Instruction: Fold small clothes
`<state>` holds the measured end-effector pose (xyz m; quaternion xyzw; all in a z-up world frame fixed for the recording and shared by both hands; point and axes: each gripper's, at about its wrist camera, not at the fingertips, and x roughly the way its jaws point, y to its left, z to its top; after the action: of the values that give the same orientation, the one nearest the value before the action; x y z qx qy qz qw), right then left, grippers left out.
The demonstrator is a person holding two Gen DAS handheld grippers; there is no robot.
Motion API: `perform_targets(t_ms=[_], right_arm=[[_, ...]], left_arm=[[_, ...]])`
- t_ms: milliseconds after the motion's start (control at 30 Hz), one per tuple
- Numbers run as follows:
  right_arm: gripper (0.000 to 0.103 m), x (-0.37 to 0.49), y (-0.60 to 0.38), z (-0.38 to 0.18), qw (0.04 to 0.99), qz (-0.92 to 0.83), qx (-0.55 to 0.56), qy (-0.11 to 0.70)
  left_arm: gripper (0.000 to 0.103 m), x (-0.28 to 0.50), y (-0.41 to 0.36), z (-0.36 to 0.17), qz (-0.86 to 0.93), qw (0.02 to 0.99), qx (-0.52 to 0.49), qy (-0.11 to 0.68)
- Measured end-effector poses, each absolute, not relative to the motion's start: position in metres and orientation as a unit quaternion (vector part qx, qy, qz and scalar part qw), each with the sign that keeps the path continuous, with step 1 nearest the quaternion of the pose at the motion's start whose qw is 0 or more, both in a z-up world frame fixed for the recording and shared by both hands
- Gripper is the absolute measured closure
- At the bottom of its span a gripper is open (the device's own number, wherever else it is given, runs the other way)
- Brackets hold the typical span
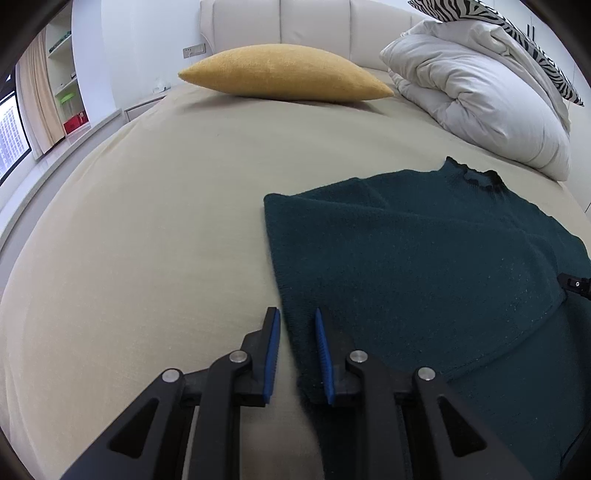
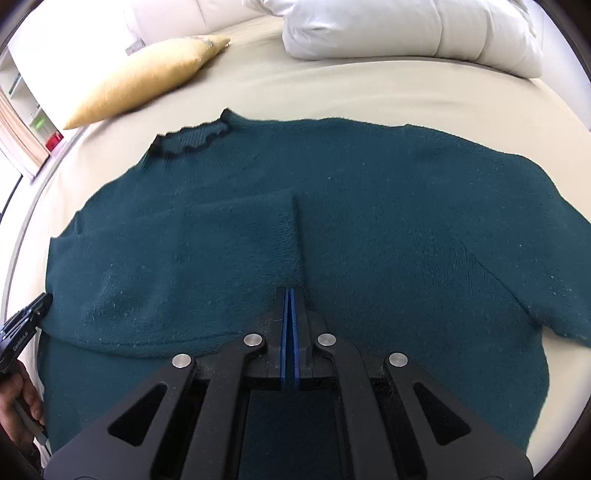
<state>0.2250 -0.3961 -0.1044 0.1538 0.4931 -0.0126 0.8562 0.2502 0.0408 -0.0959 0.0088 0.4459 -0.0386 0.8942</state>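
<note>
A dark teal knit sweater [image 1: 424, 258] [image 2: 369, 203] lies flat on the beige bed sheet [image 1: 147, 240], its frilled collar [image 2: 192, 138] toward the headboard. One sleeve is folded across the chest, and its cuff [image 2: 291, 236] ends just ahead of my right gripper [image 2: 289, 291]. That gripper is shut, blue pads together, with no cloth visibly pinched between them. My left gripper [image 1: 297, 314] is open over the sweater's left side edge, and its pads press on nothing. The left gripper's tip [image 2: 37, 306] also shows in the right wrist view, held by a hand [image 2: 18, 398].
A yellow pillow [image 1: 280, 72] lies near the headboard, with a bunched white duvet [image 1: 480, 96] to its right and a zebra-striped pillow [image 1: 517, 29] behind that. Bare sheet stretches left of the sweater. Shelves and a window stand off the bed's left side.
</note>
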Motion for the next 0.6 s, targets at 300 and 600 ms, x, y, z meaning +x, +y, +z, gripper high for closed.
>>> perform_targets(t_ms=[300,600], right_arm=[[0.036,0.147,-0.482,-0.034,0.894,-0.044,0.255,0.365],[0.033,-0.008,-0.689,-0.076,0.809,-0.222,0.469,0.278]], left_arm=[[0.058,0.222,0.035,-0.044,-0.042,0.914,-0.033,0.402],[0.037,0.202,-0.03,-0.038,-0.166,0.884,-0.111,0.423]])
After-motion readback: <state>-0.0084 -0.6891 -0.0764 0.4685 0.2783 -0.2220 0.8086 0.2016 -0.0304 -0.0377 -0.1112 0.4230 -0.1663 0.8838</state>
